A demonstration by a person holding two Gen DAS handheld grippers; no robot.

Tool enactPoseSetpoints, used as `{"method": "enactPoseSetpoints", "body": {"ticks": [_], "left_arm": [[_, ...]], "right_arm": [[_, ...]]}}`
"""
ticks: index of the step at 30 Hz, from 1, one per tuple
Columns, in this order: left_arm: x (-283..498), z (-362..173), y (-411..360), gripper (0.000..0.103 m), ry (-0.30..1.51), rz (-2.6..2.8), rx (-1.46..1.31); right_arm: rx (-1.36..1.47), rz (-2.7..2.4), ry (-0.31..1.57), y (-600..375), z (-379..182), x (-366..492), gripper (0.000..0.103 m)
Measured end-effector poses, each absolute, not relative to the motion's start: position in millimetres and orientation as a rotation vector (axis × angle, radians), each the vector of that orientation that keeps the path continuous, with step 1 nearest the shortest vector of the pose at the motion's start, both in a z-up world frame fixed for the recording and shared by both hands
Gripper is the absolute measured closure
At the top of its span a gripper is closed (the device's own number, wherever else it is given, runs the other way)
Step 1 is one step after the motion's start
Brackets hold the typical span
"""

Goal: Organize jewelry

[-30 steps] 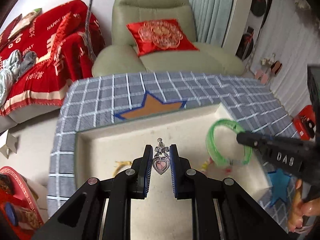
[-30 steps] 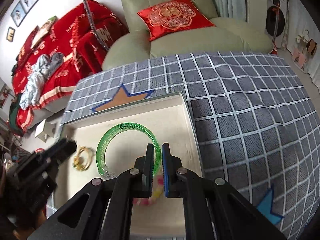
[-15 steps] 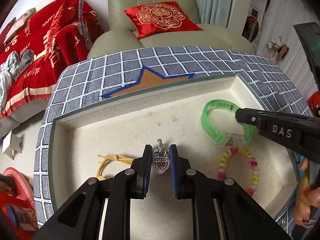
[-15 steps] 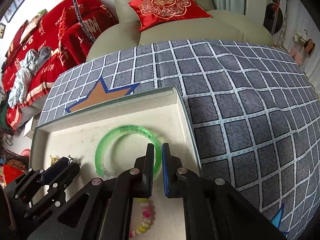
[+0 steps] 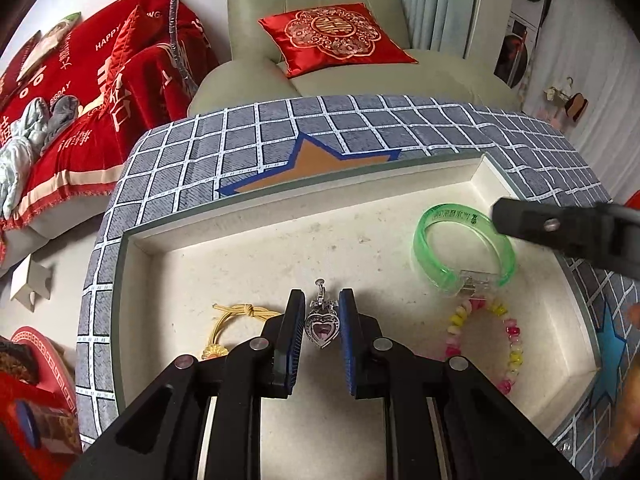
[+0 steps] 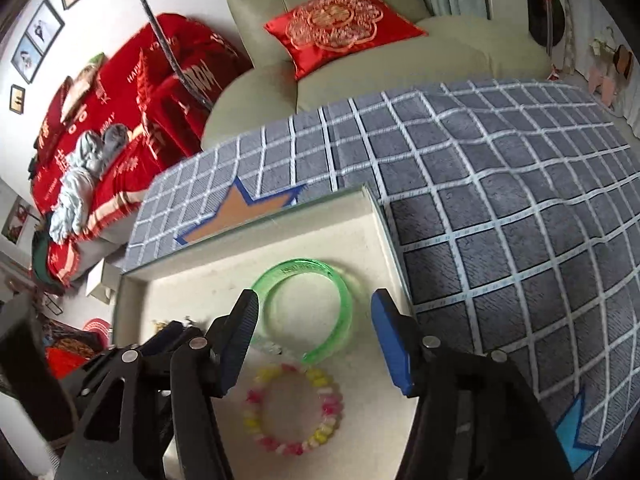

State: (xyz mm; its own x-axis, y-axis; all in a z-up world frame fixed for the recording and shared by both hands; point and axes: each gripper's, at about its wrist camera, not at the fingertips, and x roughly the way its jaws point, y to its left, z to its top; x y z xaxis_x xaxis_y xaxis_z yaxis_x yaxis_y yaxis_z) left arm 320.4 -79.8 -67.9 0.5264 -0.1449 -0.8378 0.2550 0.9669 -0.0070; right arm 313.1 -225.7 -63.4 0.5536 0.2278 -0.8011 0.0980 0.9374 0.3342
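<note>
a soft green armchair holds a shiny red cushion. a red blanket covers the sofa beside it.

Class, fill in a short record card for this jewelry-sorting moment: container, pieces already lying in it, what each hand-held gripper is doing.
container: cream tray
lying in tray: green bangle; pink-yellow bead bracelet; yellow cord
left hand-held gripper: shut on heart pendant, above tray floor
right hand-held gripper: jaws opening, either side of the bangle, not pressing it
</note>
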Motion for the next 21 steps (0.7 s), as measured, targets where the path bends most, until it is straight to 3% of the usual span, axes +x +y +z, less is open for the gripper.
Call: {"method": "enactPoseSetpoints", "body": {"ticks": [2, 3, 4, 5, 13, 15, 19, 20, 21], "left_arm": [[319, -66, -79, 0.069, 0.986, -0.237, 0.122], [318, -65, -78, 0.064, 0.988, -0.238, 0.119], [317, -63, -77, 0.028, 0.989, -0.238, 0.109], [316, -61, -75, 0.000, 0.983, -0.235, 0.098], [286, -23, -69, 0.000, 0.866, -0.238, 0.089], [274, -14, -63, 0.000, 0.839, -0.230, 0.089], [249, -3, -47, 0.000, 0.807, -0.237, 0.068], [243, -1, -43, 0.000, 0.806, -0.236, 0.062], [235, 0, -37, 0.000, 0.807, -0.233, 0.057]], "right_arm": [[0.370, 0.092, 0.961, -227, -54, 303, 0.031], [0.374, 0.097, 0.950, -227, -49, 298, 0.027], [0.378, 0.100, 0.943, -228, -46, 293, 0.027], [0.384, 0.102, 0.938, -229, -44, 288, 0.026], [0.438, 0.128, 0.910, -237, -31, 241, 0.021], [0.446, 0.138, 0.899, -237, -28, 226, 0.013], [0.418, 0.141, 0.851, -234, -21, 198, 0.010], [0.407, 0.143, 0.839, -232, -19, 190, 0.001], [0.400, 0.143, 0.825, -230, -17, 182, 0.000]]}}
